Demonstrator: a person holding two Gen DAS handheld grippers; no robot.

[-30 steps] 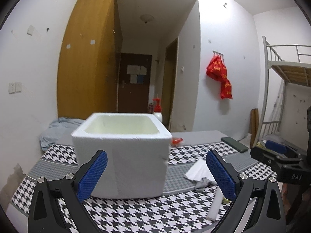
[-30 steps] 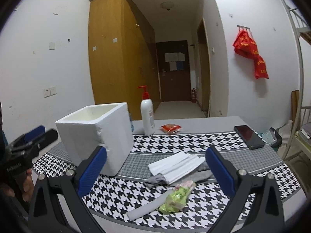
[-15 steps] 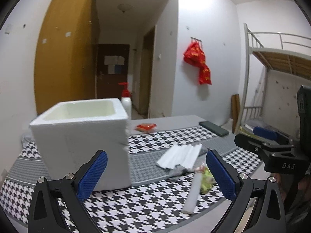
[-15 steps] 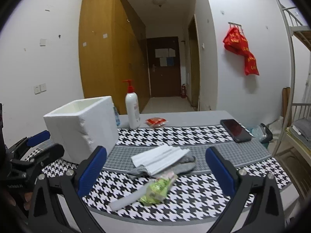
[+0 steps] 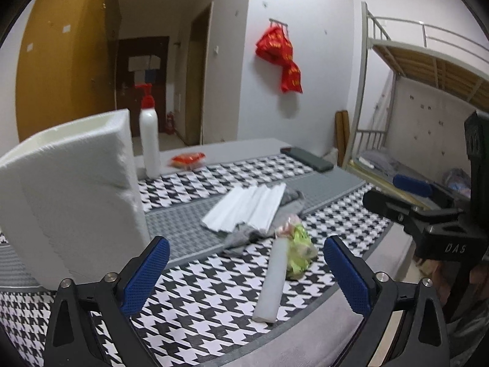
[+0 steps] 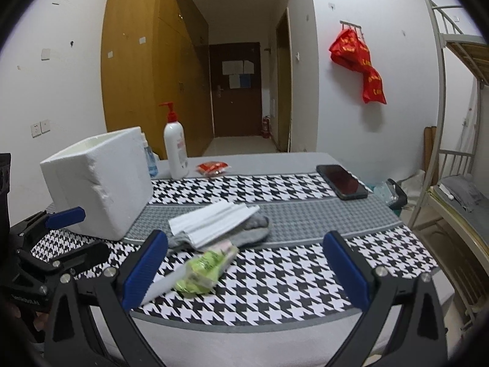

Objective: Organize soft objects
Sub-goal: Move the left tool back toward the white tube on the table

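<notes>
At the lower centre of both frames, our left gripper (image 5: 243, 270) and right gripper (image 6: 244, 267) hover wide open and empty above the table (image 6: 382, 263). The soft objects sit mid-frame: a grey sock (image 6: 253, 229) under a white pleated sheet (image 6: 214, 218), with a green packet (image 6: 203, 270) and a white foam stick (image 5: 272, 281) in front. The foam box (image 6: 97, 180) waits at the left. We judge the pile risky: a pinch on the sock could drag the sheet off, and the stick near the table edge could roll off if nudged.
</notes>
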